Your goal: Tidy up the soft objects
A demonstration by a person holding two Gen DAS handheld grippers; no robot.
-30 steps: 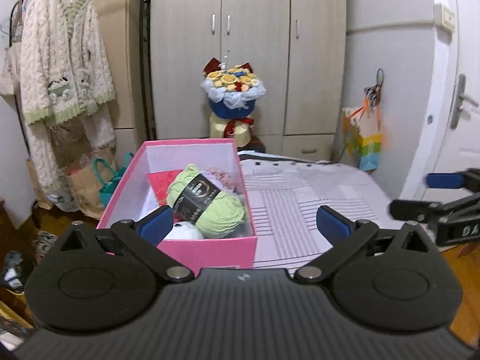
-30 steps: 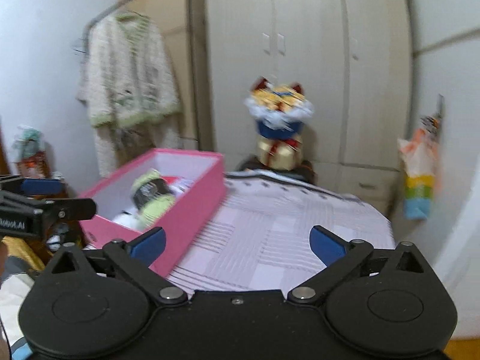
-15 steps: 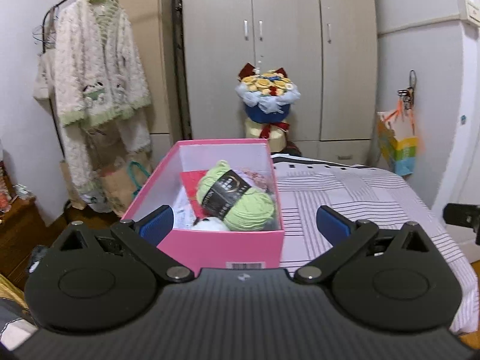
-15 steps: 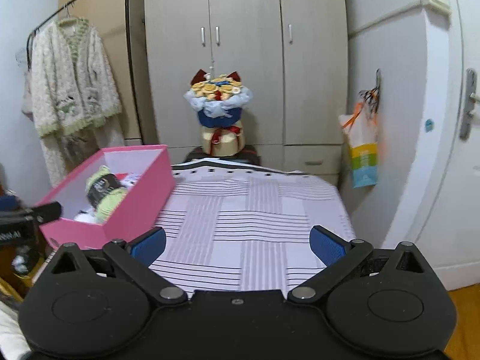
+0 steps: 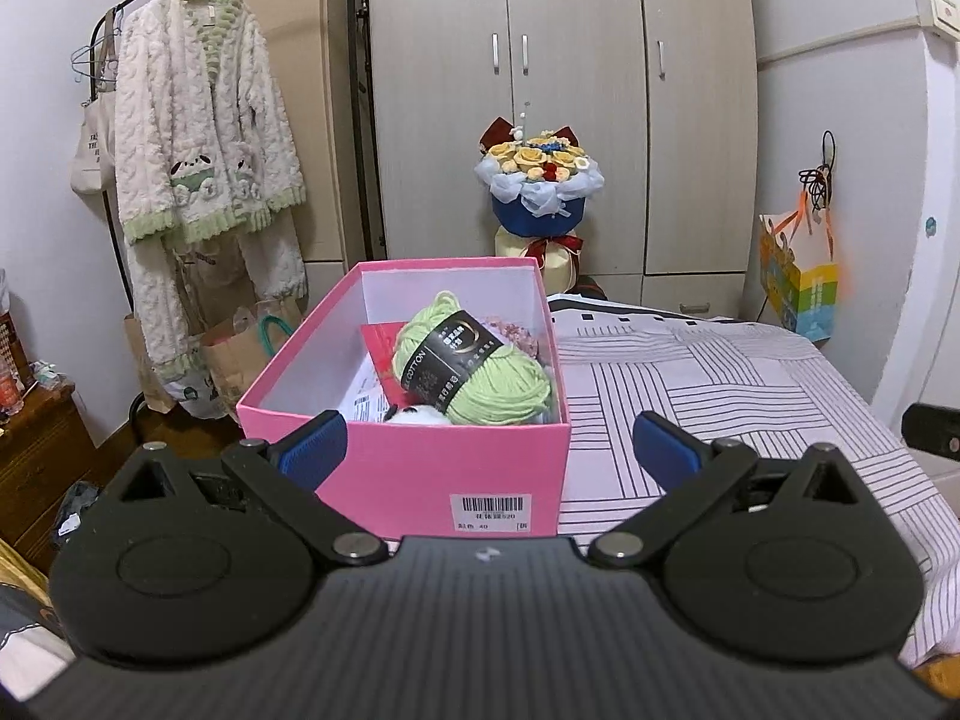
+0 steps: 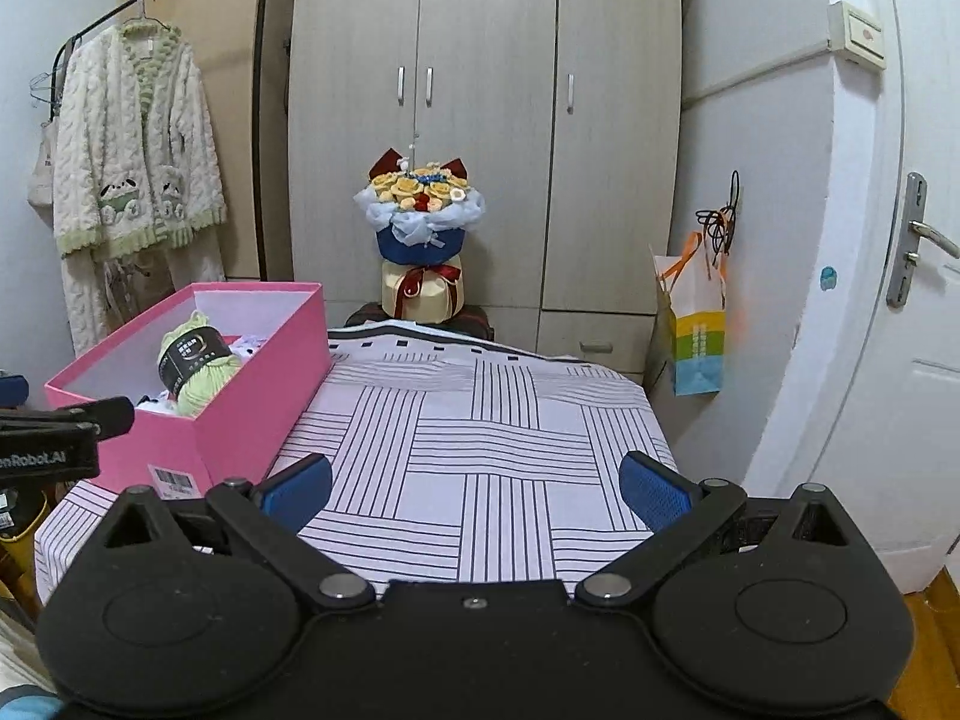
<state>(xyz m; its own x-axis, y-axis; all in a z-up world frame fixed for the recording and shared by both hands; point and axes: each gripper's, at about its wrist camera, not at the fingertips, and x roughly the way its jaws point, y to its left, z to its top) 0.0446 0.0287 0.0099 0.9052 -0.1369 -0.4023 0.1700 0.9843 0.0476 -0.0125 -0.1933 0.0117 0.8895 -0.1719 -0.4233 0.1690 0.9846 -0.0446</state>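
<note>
A pink box (image 5: 420, 474) stands on the left of the striped bedspread (image 6: 480, 450); it also shows in the right wrist view (image 6: 252, 390). Inside lie a green yarn skein (image 5: 480, 372) with a black label, a red item (image 5: 381, 345), a pinkish yarn (image 5: 516, 330) and something white (image 5: 420, 414). The skein also shows in the right wrist view (image 6: 198, 369). My left gripper (image 5: 489, 447) is open and empty, just in front of the box. My right gripper (image 6: 477, 483) is open and empty over the bedspread, to the right of the box.
A flower bouquet (image 6: 420, 204) stands beyond the bed in front of a wardrobe (image 6: 480, 120). A fluffy robe (image 5: 204, 144) hangs on a rack at the left. A colourful paper bag (image 6: 690, 324) hangs by the door (image 6: 900, 330). Bags (image 5: 240, 354) sit on the floor.
Both grippers have pulled back and steadied. The box now sits centred before the left gripper. Both stay open and empty.
</note>
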